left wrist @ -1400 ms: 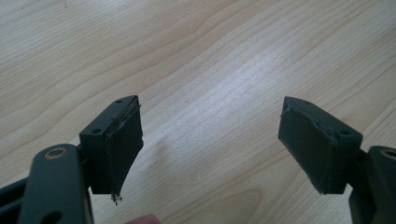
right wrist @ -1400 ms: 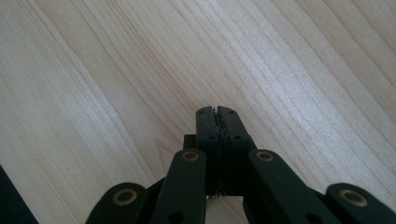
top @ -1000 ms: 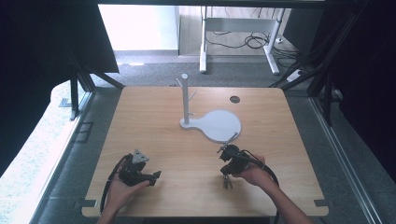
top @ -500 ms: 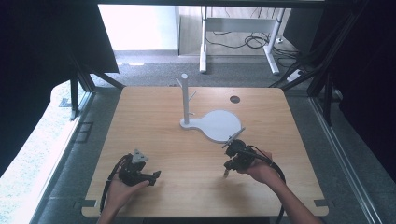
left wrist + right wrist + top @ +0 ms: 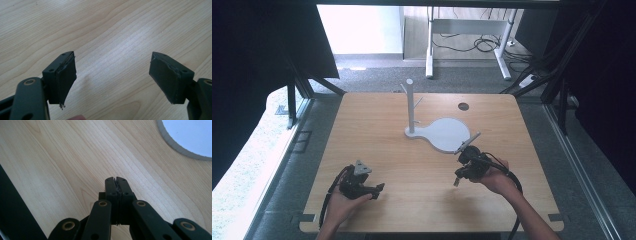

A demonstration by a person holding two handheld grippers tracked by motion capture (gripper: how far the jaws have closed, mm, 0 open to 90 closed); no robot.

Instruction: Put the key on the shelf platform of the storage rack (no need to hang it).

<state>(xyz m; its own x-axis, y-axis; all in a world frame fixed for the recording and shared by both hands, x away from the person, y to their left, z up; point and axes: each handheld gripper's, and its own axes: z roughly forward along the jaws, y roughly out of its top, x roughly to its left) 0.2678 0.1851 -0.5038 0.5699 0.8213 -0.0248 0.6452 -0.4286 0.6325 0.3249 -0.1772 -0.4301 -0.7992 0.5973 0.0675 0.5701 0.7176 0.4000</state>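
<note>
We hold the left claw (image 5: 373, 190) low over the near left part of the desk (image 5: 377, 135), close to its front edge, with its jaws spread wide and nothing between them; in the left gripper view bare wood grain shows between the two black pads (image 5: 65, 77). Our right claw (image 5: 457, 180) hangs over the near right part of the desk, its jaws pressed flat together on nothing, as the right gripper view shows (image 5: 116, 181).

The white stand (image 5: 439, 132) sits at the middle of the desk: a round flat base with an upright post (image 5: 410, 102) at its left end, small pegs branching from it. The right claw is just this side of the base's near rim, whose curved edge (image 5: 175, 145) shows in the upper right corner of the right gripper view.

Between the two claws lies a broad stretch of bare wood. A dark round hole (image 5: 463, 106) marks the far right part of the desk, well apart from both claws.
</note>
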